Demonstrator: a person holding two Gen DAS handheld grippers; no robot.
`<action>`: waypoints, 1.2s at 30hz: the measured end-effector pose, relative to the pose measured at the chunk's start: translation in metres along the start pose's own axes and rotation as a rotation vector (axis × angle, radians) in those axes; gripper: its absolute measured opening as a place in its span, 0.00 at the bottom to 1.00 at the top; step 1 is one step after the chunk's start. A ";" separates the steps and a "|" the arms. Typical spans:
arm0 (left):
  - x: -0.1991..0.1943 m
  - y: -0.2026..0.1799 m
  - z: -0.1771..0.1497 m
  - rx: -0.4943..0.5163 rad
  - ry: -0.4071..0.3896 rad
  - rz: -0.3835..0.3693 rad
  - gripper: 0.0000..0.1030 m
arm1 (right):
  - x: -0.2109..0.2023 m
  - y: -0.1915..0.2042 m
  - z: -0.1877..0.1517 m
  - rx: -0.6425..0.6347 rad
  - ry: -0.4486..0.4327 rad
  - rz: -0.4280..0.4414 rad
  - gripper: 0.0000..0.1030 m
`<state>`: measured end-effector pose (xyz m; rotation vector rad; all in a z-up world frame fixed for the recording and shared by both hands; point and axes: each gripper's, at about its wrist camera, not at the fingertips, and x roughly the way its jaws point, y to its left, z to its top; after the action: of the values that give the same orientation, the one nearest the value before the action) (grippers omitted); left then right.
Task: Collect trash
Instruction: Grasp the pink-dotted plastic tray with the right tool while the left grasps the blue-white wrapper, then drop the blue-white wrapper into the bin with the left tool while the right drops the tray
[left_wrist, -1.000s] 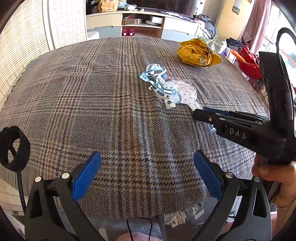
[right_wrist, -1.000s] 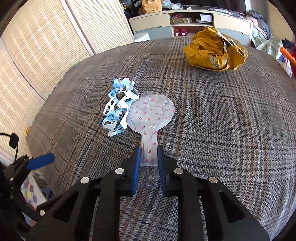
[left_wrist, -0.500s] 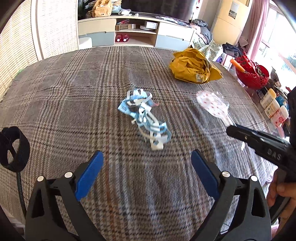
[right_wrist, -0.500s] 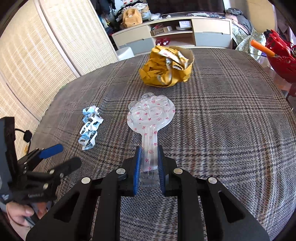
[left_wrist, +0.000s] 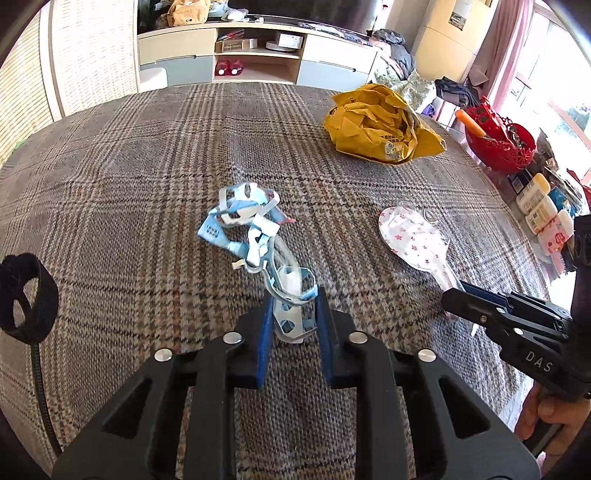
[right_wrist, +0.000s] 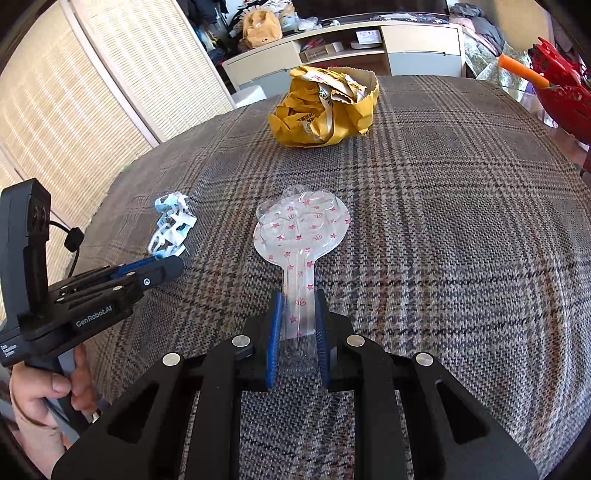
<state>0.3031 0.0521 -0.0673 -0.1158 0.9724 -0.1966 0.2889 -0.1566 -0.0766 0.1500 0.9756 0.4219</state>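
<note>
Trash in two pieces on a plaid cloth (left_wrist: 110, 206). Blue-and-white scrap (left_wrist: 255, 236): near end between the pads of the left gripper (left_wrist: 293, 321), whose jaws have just been closing and now pinch it; the rest trails away over the cloth. Clear star-printed blister (right_wrist: 301, 236): stem clamped in the narrow right gripper (right_wrist: 298, 332), round head lying flat ahead. Yellow bag (right_wrist: 325, 107) stands well apart near the far edge, mouth open, crumpled paper inside. Bare cloth lies between all three. Cloth edges curve out of frame. A hand (right_wrist: 40, 391) on the left tool is cut off at the border.
</note>
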 end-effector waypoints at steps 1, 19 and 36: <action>-0.003 0.000 -0.003 0.001 0.001 -0.006 0.17 | -0.003 0.002 -0.003 -0.001 -0.002 0.002 0.18; -0.097 -0.042 -0.111 0.035 -0.024 -0.039 0.16 | -0.090 0.033 -0.083 -0.033 -0.026 0.018 0.18; -0.100 -0.080 -0.236 0.024 0.057 -0.069 0.17 | -0.108 0.001 -0.198 0.016 0.057 -0.001 0.18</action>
<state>0.0441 -0.0062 -0.1039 -0.1220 1.0230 -0.2763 0.0722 -0.2128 -0.1030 0.1525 1.0352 0.4198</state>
